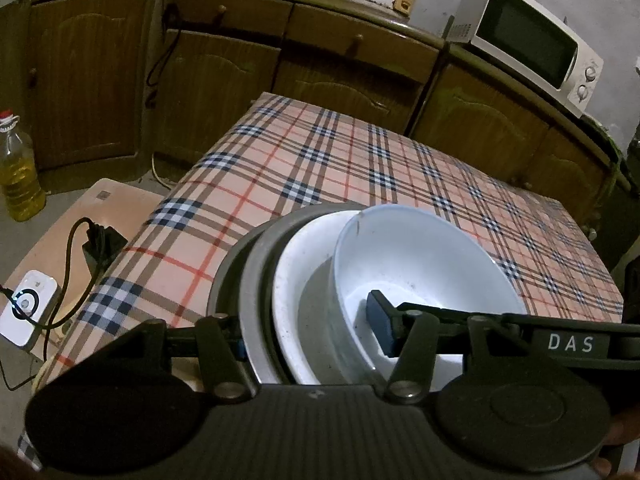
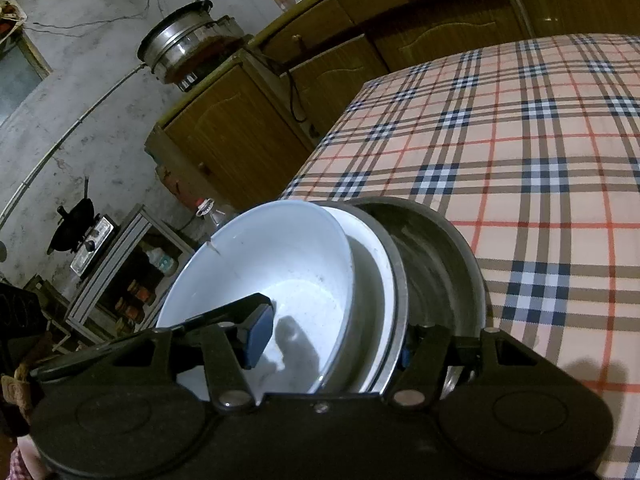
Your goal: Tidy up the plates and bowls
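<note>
A nested stack of dishes sat at the lower centre of both wrist views. Innermost was a white bowl (image 1: 420,264) (image 2: 280,264), tilted inside a wider white bowl (image 1: 298,280) (image 2: 376,280), which lay in a grey metal basin (image 1: 256,280) (image 2: 400,292); outside that showed a darker metal basin (image 1: 224,268) (image 2: 444,256). Nothing but a few specks showed inside the white bowl.

The left gripper (image 1: 310,336) stood partly open and straddled the rims of the stack: its right finger (image 1: 380,320) reached down inside the white bowl, and its left finger (image 1: 240,346) lay outside the grey basin. The pads seemed to bear on the walls between them, so it held the stack. The right gripper (image 2: 332,340) did the same from the opposite side, somewhat wider, with its left finger (image 2: 260,332) in the white bowl and its right finger (image 2: 408,350) largely hidden behind the basin rims.

The stack was at the near edge of the table with a plaid cloth (image 1: 320,160) (image 2: 520,160). Beyond it, toward the upper part of each frame, the cloth lay bare to the far edge. Wooden cabinets (image 1: 220,92) (image 2: 240,132) stood behind that edge, and a microwave (image 1: 528,40) sat at upper right in the left view. A bottle of oil (image 1: 18,172) stood at far left.
</note>
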